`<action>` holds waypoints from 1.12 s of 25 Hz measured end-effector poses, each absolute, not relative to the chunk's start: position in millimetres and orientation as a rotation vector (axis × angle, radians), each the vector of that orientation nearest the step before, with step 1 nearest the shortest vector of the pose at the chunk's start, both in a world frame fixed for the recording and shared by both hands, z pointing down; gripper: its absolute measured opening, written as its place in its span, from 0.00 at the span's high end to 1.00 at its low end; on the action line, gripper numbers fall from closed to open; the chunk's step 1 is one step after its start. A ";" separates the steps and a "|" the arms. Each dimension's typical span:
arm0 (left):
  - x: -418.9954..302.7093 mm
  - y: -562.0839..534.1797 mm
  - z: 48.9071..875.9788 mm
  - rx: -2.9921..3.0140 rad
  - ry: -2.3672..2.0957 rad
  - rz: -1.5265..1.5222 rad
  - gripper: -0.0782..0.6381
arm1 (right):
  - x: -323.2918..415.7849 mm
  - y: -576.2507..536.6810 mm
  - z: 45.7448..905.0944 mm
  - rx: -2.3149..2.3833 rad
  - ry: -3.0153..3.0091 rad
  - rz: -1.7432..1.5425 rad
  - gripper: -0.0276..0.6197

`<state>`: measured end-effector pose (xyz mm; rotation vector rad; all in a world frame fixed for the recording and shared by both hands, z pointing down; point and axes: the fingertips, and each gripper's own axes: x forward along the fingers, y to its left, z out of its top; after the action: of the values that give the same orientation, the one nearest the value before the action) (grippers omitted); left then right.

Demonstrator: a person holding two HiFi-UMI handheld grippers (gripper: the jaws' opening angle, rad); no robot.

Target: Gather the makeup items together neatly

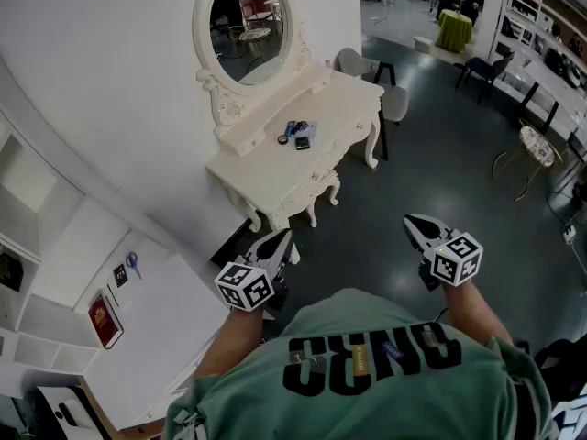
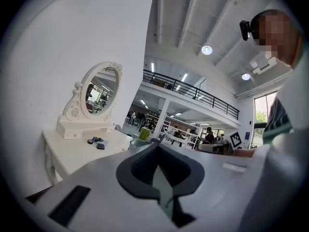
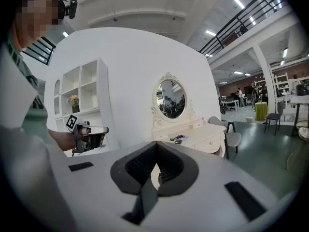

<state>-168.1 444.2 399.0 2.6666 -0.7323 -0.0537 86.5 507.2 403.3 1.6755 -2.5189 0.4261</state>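
Head view: a white desk (image 1: 275, 168) with carved legs stands against the wall, an oval mirror (image 1: 248, 21) rising from its back edge. The makeup items (image 1: 299, 135) lie in a small loose cluster on the desk top, toward the mirror side; a few dark pieces and a blue one can be made out, but they are too small to name. A chair (image 1: 394, 104) stands at the far end of the desk. Both grippers hover over the floor well short of the desk. The left gripper (image 1: 282, 238) and the right gripper (image 1: 410, 220) each taper to a closed point.

Left gripper view: the jaws of the left gripper (image 2: 157, 147) are pressed together with nothing between them. The desk (image 2: 67, 153) sits far off to the left, with the makeup items (image 2: 96, 141) on its top below the mirror (image 2: 99, 93).

Right gripper view: the jaws of the right gripper (image 3: 155, 147) are likewise closed and empty. Beyond them stands the desk (image 3: 205, 134), the makeup items (image 3: 177, 139) on its top in front of the mirror (image 3: 170, 98). White shelves (image 3: 79, 95) stand left of the desk, and the left gripper (image 3: 89, 135) shows in front of them.
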 end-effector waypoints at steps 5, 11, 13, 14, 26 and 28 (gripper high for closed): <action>-163.2 438.3 395.2 2.676 -0.740 -0.063 0.88 | 90.4 501.6 401.0 1.668 -2.528 0.414 0.97; -153.3 436.8 392.6 2.683 -0.750 -0.062 0.88 | 99.9 496.8 399.1 1.660 -2.527 0.402 0.97; -150.9 438.0 392.3 2.684 -0.754 -0.061 0.88 | 104.4 496.7 398.0 1.668 -2.529 0.413 0.97; -149.7 438.8 392.2 2.683 -0.758 -0.060 0.88 | 106.9 497.0 397.1 1.671 -2.537 0.424 0.97; -90.3 448.2 395.2 2.665 -0.813 -0.082 0.88 | 169.0 510.4 394.9 1.625 -2.562 0.410 0.97; -74.7 449.8 397.5 2.663 -0.809 -0.082 0.88 | 183.4 512.4 400.3 1.619 -2.561 0.411 0.97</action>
<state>-74.7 449.8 397.5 2.6628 -0.8088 -0.0817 183.4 512.4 400.3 1.6195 -2.5605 0.4106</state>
